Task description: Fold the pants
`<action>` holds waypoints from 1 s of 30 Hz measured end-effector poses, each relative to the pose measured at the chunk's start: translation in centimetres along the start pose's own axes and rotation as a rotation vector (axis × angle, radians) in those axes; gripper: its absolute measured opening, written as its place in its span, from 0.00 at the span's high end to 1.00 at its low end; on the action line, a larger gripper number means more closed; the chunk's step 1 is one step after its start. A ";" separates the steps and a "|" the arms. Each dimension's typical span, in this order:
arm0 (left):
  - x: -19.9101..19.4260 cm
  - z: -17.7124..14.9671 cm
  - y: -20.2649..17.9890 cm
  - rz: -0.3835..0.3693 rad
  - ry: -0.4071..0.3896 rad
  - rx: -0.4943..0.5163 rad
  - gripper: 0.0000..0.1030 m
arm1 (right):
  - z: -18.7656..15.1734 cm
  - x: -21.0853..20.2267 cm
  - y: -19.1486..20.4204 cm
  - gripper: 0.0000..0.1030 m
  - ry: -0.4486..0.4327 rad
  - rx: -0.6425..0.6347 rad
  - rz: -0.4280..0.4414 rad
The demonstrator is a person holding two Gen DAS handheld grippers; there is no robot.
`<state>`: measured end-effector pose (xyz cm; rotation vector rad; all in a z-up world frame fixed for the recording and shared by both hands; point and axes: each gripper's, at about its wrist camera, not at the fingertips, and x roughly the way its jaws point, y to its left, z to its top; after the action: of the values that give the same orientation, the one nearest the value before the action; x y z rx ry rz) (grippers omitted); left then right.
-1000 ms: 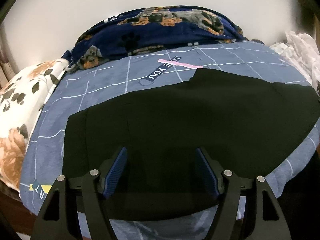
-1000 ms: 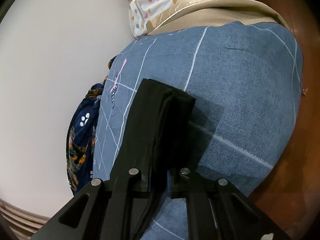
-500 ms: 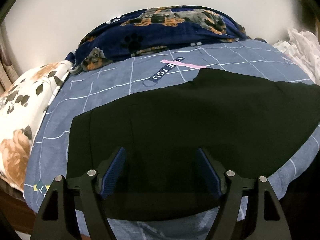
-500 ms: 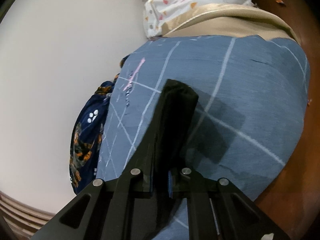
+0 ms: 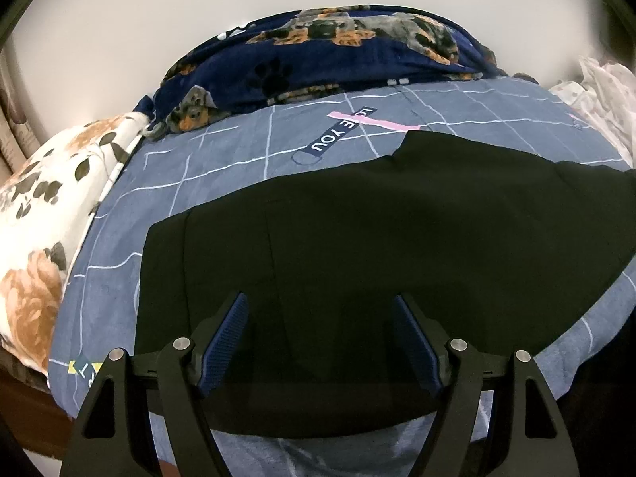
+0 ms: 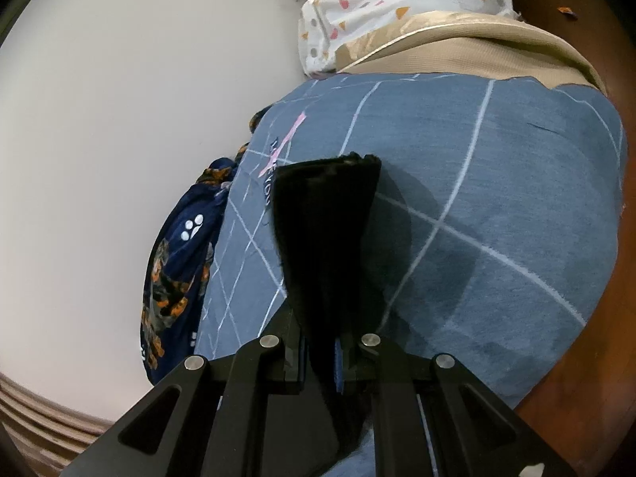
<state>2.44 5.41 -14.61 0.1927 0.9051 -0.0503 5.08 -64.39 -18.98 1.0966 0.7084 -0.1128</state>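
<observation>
Black pants (image 5: 357, 246) lie spread flat across a blue grid-patterned bedsheet (image 5: 222, 175). My left gripper (image 5: 320, 342) is open and hovers just over the near part of the pants, holding nothing. My right gripper (image 6: 320, 353) is shut on the leg end of the pants (image 6: 326, 230) and holds that end lifted above the sheet (image 6: 497, 198), the hem sticking up and forward beyond the fingers.
A navy dog-print blanket (image 5: 326, 55) is bunched at the far side against a white wall. A floral pillow (image 5: 35, 214) lies at the left. White patterned cloth (image 6: 397, 4) and a beige cover (image 6: 477, 47) lie at the bed's end. A wooden floor (image 6: 596, 357) borders the bed.
My right gripper has lifted the pants' leg end off the sheet and carried it up and toward the blanket side. The left gripper has only drifted slightly.
</observation>
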 end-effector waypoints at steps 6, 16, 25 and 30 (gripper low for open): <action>0.1 -0.1 -0.1 0.019 -0.002 0.007 0.24 | 0.2 0.0 -1.6 0.90 -0.003 0.035 -0.020; 0.4 -0.2 -0.2 0.022 0.015 0.014 0.22 | 0.4 0.0 -1.7 0.90 -0.005 0.030 -0.021; 0.6 -0.3 -0.2 0.016 0.019 0.014 0.22 | 0.3 0.1 -1.6 0.90 -0.007 0.033 -0.022; 0.5 -0.2 -0.3 0.017 0.027 0.017 0.21 | 0.3 0.0 -1.3 0.90 -0.007 0.023 -0.010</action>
<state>2.59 5.20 -15.17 0.2174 0.9297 -0.0400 4.68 -65.27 -19.93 1.1147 0.7080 -0.1331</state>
